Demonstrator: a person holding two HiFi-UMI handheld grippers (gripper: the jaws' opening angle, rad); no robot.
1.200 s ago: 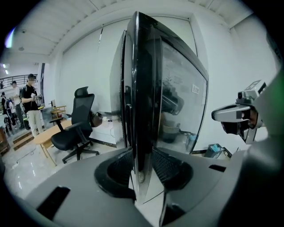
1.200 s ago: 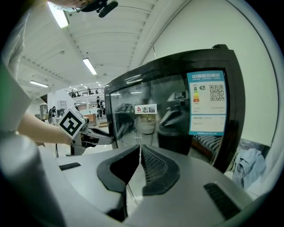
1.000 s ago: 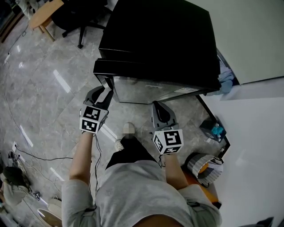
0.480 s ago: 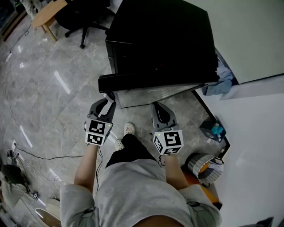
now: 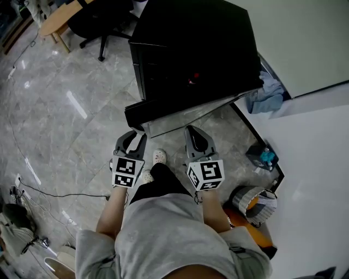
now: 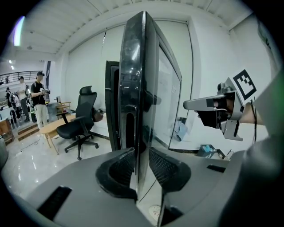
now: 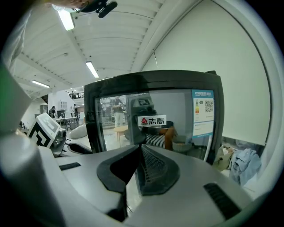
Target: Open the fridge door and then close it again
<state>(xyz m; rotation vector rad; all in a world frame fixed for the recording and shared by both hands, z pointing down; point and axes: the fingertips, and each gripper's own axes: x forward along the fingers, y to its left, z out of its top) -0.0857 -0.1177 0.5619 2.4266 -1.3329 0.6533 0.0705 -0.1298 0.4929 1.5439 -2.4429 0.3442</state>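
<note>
The black fridge (image 5: 191,49) stands ahead with its glass door (image 5: 180,111) swung partly open. My left gripper (image 5: 133,135) is at the door's free edge. In the left gripper view that edge (image 6: 140,80) runs upright between the jaws, which are closing, both pads (image 6: 162,166) against it. My right gripper (image 5: 194,131) hovers in front of the door's glass face, jaws together and holding nothing. The right gripper view looks over its jaws (image 7: 140,153) at the glass (image 7: 151,111) with a red-logo sticker. The right gripper (image 6: 191,104) also shows beside the door in the left gripper view.
An office chair (image 5: 98,22) and a wooden table (image 5: 54,16) stand at the back left. Blue cloth (image 5: 267,92) lies by the fridge's right side. A black tray (image 5: 262,158) and a basket (image 5: 251,201) sit by the white wall. Cables (image 5: 32,190) trail on the floor.
The door has swung further open toward me, and my left gripper has come right and toward me along with its edge. The right gripper has barely shifted.
</note>
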